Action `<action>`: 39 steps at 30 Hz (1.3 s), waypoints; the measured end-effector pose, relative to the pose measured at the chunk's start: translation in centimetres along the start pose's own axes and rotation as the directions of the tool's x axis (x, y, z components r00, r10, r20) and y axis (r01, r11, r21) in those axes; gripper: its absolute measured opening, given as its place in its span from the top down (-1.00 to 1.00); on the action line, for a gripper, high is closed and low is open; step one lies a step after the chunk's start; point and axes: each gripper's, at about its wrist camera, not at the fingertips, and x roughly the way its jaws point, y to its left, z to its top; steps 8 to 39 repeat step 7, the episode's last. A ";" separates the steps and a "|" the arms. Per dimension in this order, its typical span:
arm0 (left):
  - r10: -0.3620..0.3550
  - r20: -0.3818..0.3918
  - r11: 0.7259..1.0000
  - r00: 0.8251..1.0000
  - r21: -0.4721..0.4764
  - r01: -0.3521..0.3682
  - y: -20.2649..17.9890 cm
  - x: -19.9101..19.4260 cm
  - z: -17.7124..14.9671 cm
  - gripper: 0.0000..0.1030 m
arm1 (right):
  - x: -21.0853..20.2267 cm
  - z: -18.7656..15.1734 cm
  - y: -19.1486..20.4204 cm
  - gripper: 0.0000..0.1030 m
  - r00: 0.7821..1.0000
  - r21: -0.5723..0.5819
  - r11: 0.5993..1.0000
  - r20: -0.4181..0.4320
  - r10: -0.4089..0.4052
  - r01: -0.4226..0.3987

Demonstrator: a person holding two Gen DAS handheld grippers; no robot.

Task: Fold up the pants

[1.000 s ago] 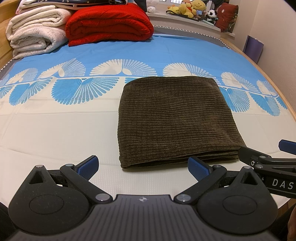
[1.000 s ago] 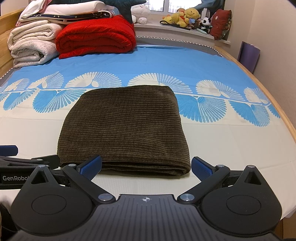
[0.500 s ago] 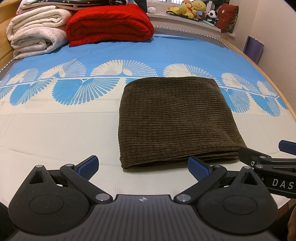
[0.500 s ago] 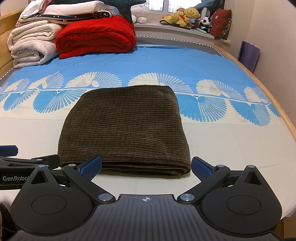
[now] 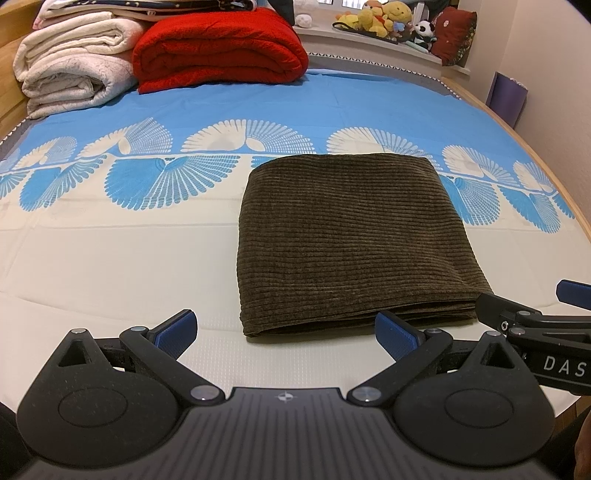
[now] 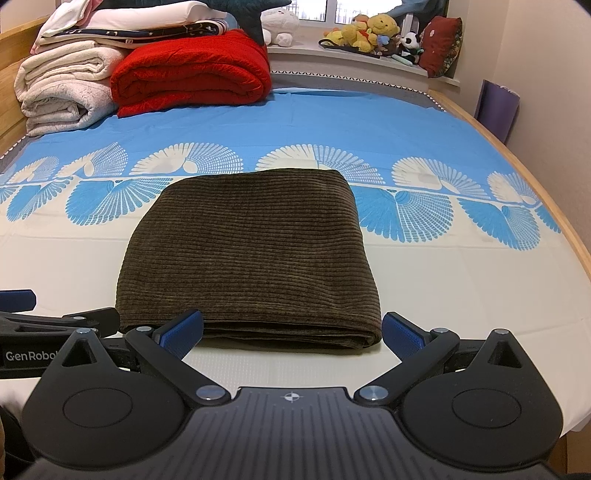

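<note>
A: What takes up most of the view?

B: The bed point(image 5: 92, 280), covered by a sheet that is blue with white fan shapes over its far half and plain cream over its near half. A wooden rim runs along its right edge.

A: And what sits on it?

B: At the far left corner, a stack of white blankets point(image 6: 62, 92) with more folded bedding on top. Just beside it to the right, touching it, lies a red quilt point(image 6: 192, 77) folded into a thick roll. Beyond the far edge, a window ledge carries soft toys point(image 6: 369, 35) and a dark red cushion point(image 6: 443, 44). A purple panel point(image 6: 496, 107) leans by the wall past the right edge.

A: Where are the pants?

B: The pants point(image 5: 354, 240), brown corduroy, lie folded into a flat, near-square bundle in the middle of the bed, nearer the front edge. Their far edge reaches the patterned band; the stacked layer edges face the near side.

A: The claws?

B: The left gripper point(image 5: 284, 328) is spread wide, holding nothing, above the cream sheet at the bundle's near left corner. The right gripper point(image 6: 293, 328) is likewise spread wide and empty, its blue pads point(image 6: 183, 330) flanking the bundle's near edge. I can't tell whether either touches the cloth.
</note>
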 end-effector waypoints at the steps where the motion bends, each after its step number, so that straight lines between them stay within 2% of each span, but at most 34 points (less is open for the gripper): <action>1: 0.000 0.001 1.000 1.000 0.000 0.000 0.0 0.0 0.0 -0.99 | 0.0 0.0 0.0 -0.98 1.000 0.001 1.000 0.000 0.000 0.000; 39: 0.001 0.002 1.000 1.000 0.000 -0.001 0.1 0.0 0.0 -0.99 | 0.0 0.1 0.0 -0.98 1.000 0.004 1.000 -0.002 0.003 -0.003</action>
